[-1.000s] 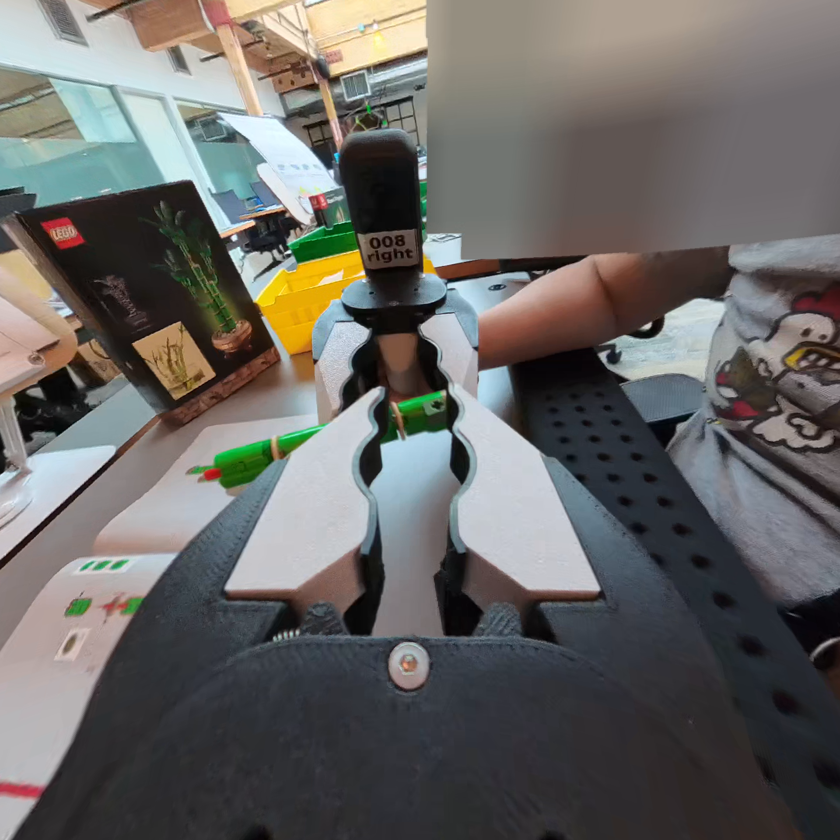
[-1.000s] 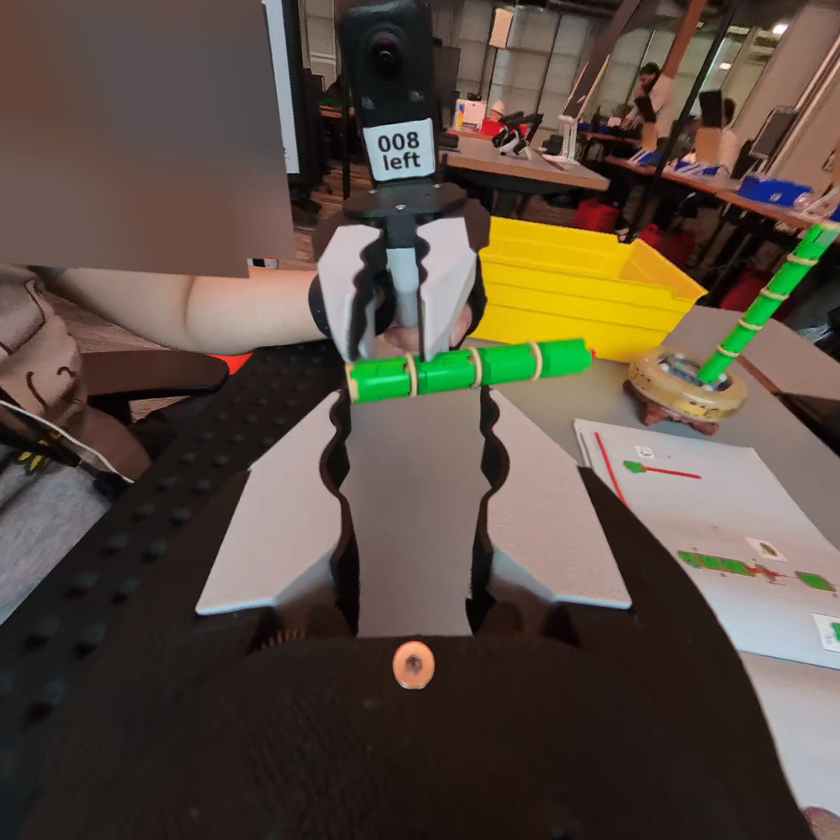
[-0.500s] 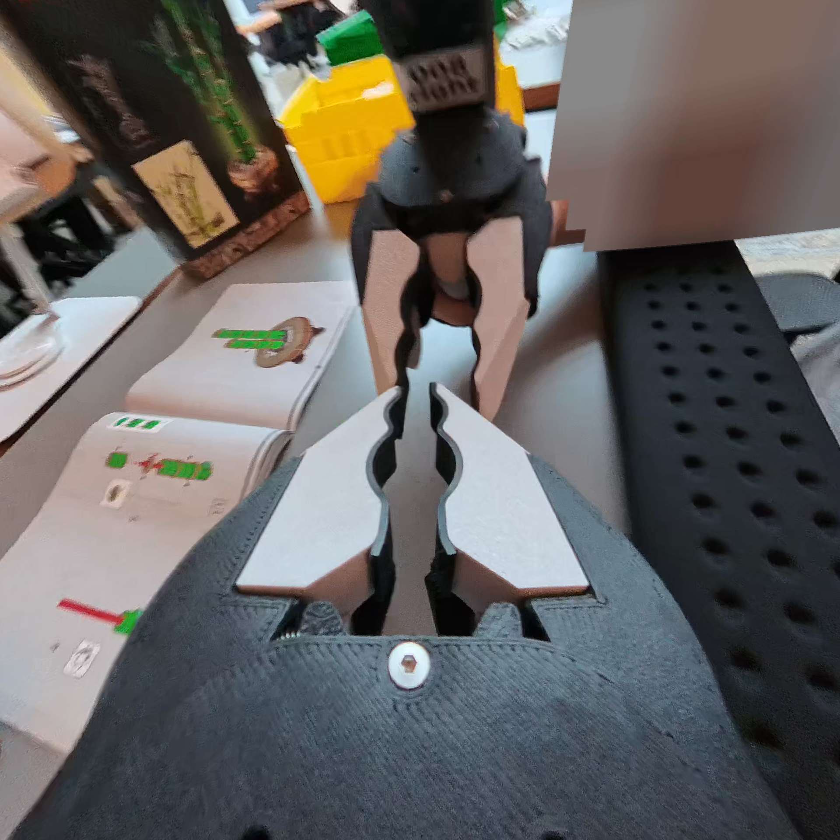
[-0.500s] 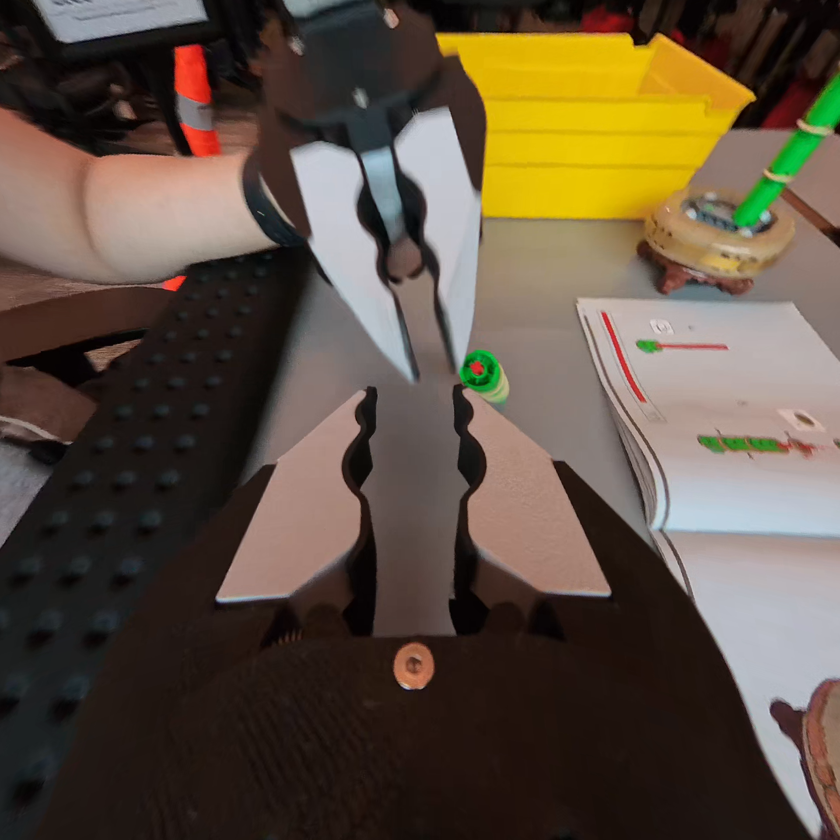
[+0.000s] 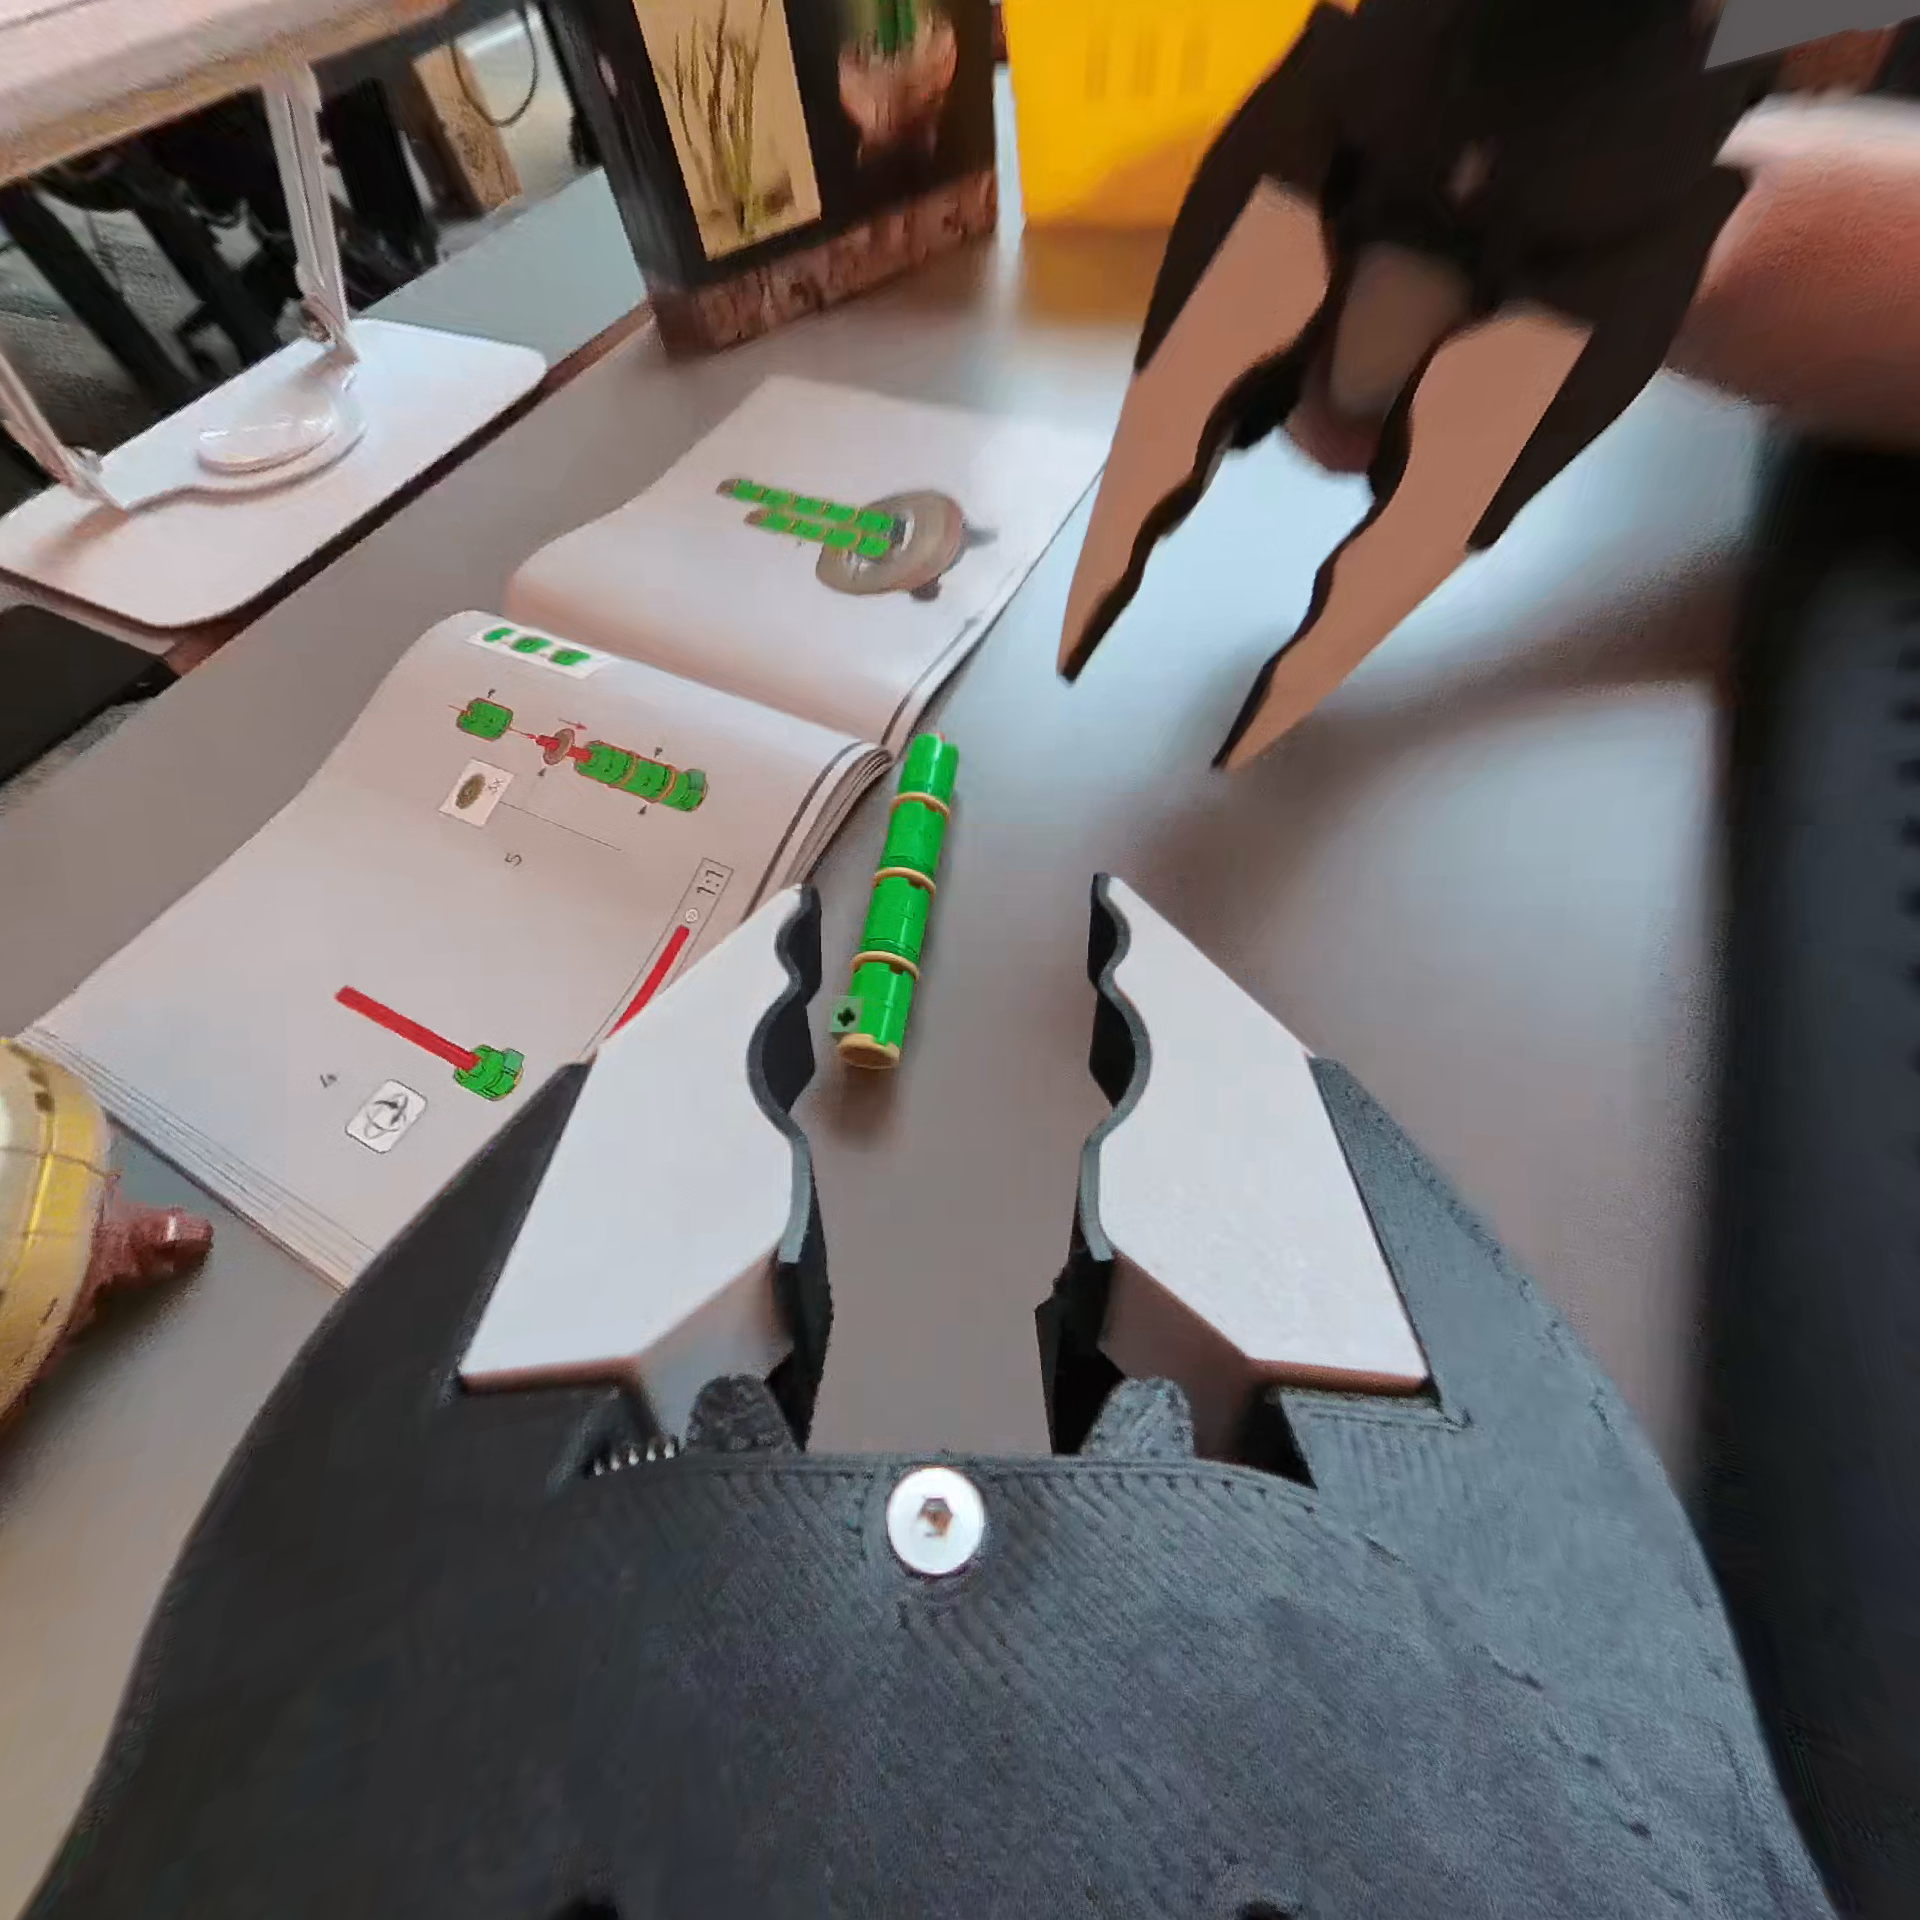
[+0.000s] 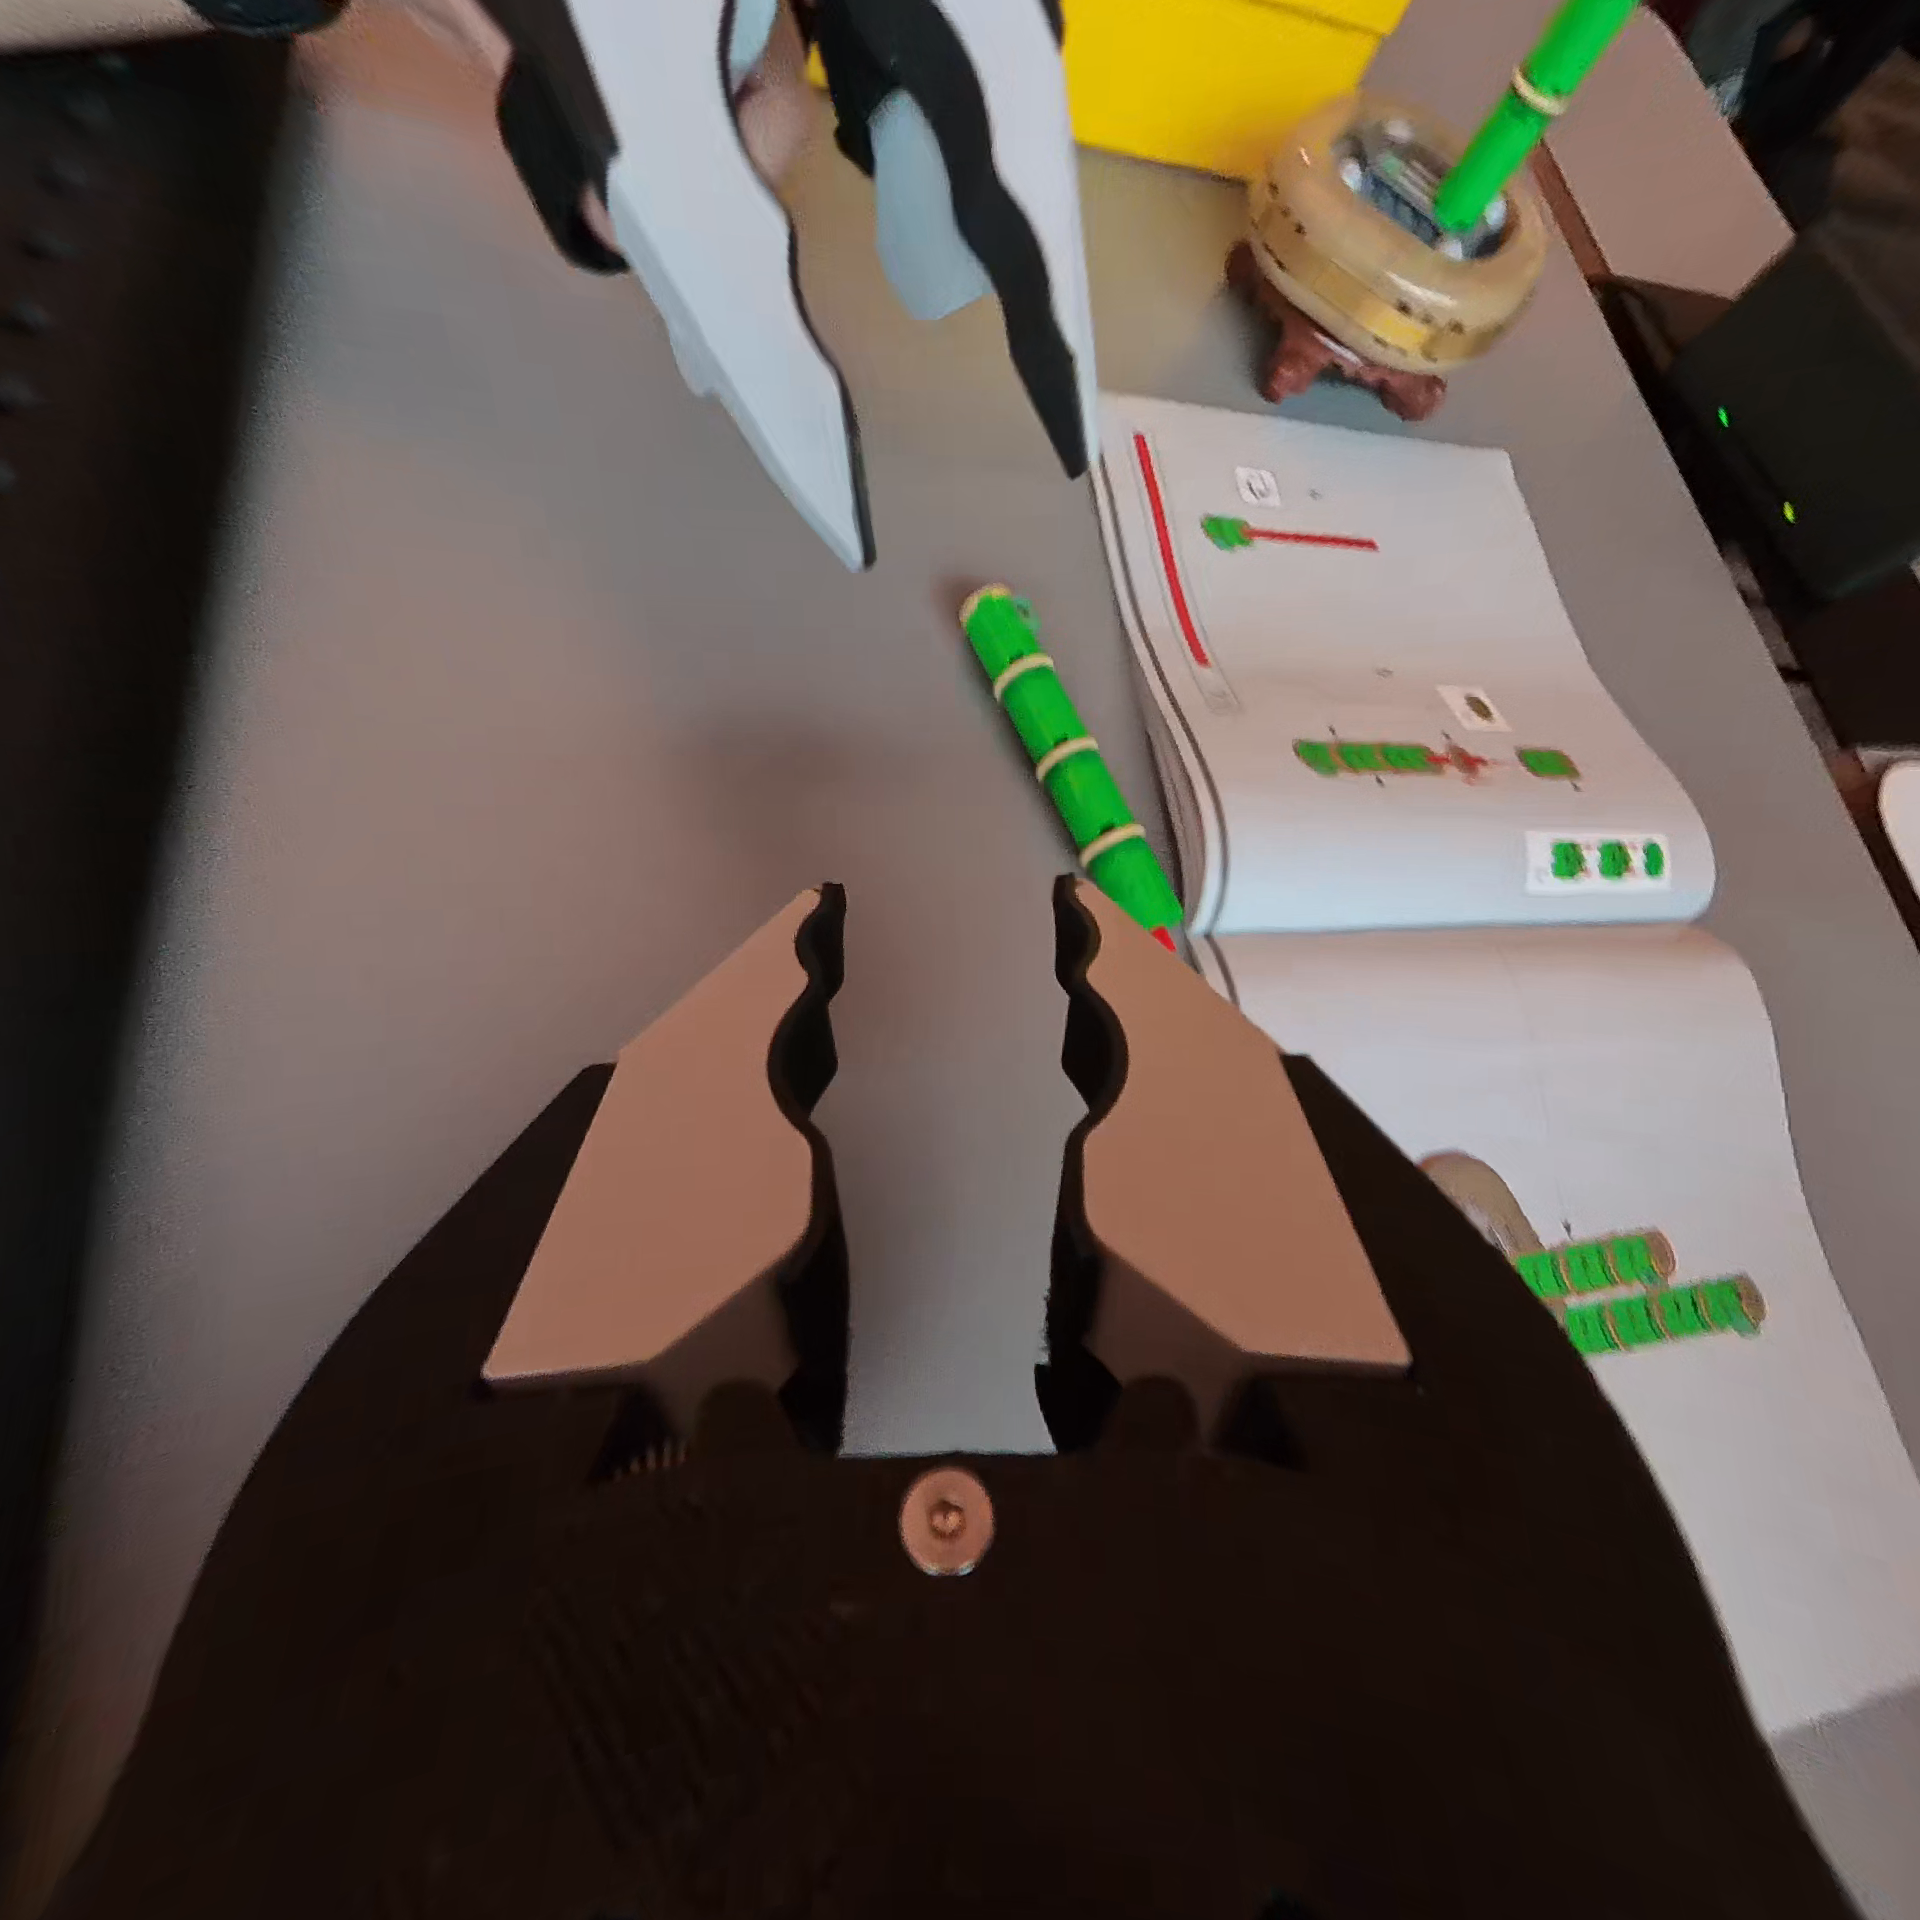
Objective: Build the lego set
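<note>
A green bamboo-stalk segment with tan rings lies loose on the grey table beside the instruction booklet. My left gripper is open and empty, and the stalk's near end lies between its fingertips, close to the left finger. My right gripper is open and empty, with the stalk just ahead and right of its right fingertip. Each gripper hovers in the other's view, the right one and the left one. A tan round pot holds an upright green stalk.
The open booklet lies right of the stalk. A yellow bin and the set's box stand at the back. A black perforated mat borders the table. A white stand is at far left. One gripper's finger ends stand about 8 cm off the other's.
A second ago both grippers held the stalk in the air between them. They have let go; it now lies on the table, and both grippers have opened and tilted down over it.
</note>
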Motion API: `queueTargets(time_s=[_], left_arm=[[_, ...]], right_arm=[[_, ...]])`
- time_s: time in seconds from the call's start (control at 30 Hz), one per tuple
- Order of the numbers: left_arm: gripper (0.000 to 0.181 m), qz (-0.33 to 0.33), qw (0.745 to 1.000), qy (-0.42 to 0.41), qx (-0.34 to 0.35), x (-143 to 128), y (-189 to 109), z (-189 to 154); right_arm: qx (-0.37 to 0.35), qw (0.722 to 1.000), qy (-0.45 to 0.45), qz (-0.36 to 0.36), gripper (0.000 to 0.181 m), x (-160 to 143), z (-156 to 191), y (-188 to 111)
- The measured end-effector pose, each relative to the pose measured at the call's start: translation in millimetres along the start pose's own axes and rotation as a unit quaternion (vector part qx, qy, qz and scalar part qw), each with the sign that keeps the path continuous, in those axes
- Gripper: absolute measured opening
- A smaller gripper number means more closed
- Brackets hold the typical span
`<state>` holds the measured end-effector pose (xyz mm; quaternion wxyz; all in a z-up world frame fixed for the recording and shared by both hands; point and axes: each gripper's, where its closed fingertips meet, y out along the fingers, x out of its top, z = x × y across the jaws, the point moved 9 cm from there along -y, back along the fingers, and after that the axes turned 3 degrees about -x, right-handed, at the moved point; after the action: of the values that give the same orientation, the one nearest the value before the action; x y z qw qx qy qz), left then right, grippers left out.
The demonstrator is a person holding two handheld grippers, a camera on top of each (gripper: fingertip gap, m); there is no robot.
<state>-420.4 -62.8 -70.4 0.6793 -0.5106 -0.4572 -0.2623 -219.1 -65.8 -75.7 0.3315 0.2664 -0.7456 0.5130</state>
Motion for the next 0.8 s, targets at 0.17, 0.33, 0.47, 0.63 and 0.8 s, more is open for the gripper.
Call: queueTargets(time_s=[0.17,0.33,0.47,0.63,0.8], left_arm=[[0.054,0.103,0.993,0.015,0.049,-13,39,20],[0.016,0.141,0.99,-0.005,0.014,-21,50,21],[0.016,0.125,0.989,-0.08,-0.029,-19,43,15],[0.015,-0.011,0.972,-0.224,-0.076,-9,20,12],[0.015,-0.15,0.941,-0.286,-0.096,6,-13,22]], right_arm=[[-0.013,0.999,0.041,0.016,0.042,-14,-19,-2],[-0.018,0.998,0.049,0.024,0.045,-19,-26,-2],[-0.027,0.998,0.049,0.013,0.049,-20,-28,-4],[-0.064,0.995,0.031,-0.063,0.055,-8,-29,-21],[-0.112,0.981,0.015,-0.158,0.066,6,-30,-39]])
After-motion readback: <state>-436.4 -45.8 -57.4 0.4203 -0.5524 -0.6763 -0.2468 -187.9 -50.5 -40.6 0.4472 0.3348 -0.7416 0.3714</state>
